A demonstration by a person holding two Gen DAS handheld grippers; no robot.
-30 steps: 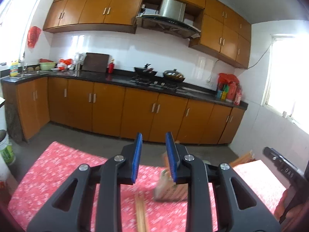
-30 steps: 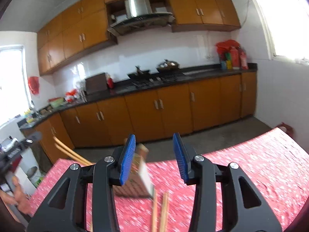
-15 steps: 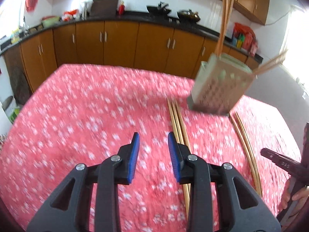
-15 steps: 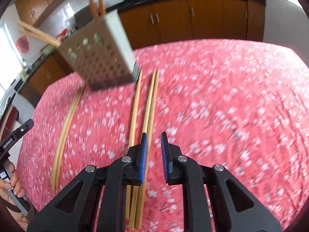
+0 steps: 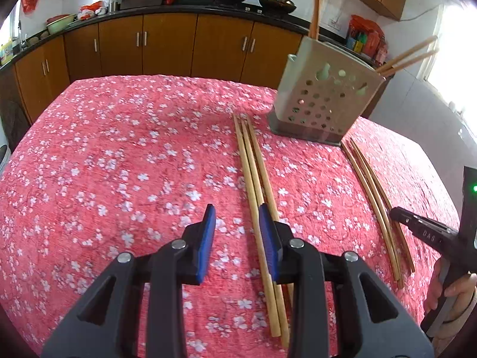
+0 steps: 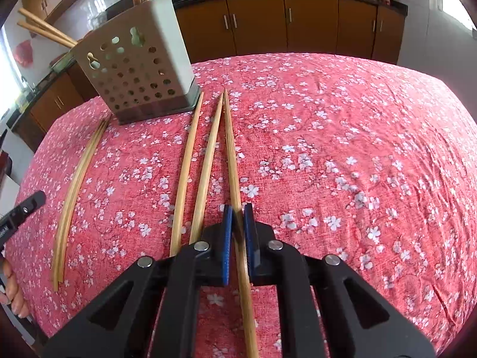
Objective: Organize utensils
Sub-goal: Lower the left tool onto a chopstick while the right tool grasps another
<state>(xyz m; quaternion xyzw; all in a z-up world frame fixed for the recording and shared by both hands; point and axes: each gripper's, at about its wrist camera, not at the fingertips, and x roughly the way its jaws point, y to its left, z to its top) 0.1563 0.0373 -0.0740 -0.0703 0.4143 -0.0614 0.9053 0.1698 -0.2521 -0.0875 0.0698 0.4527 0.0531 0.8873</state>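
Now, from the left wrist, the left gripper [image 5: 237,219] hangs a little way apart and empty, above the red surface [image 5: 104,164], just beside three chopsticks [image 5: 253,173]. From the right wrist, the right gripper [image 6: 238,219] has just squeezed shut on one chopstick [image 6: 231,149]. I think this is the picking-up step. Next it must lift the stick and drop it into the holder [image 6: 137,59] with holes, near the far edge.

R gripper [image 6: 238,223] clamped on chopstick [image 6: 231,152]
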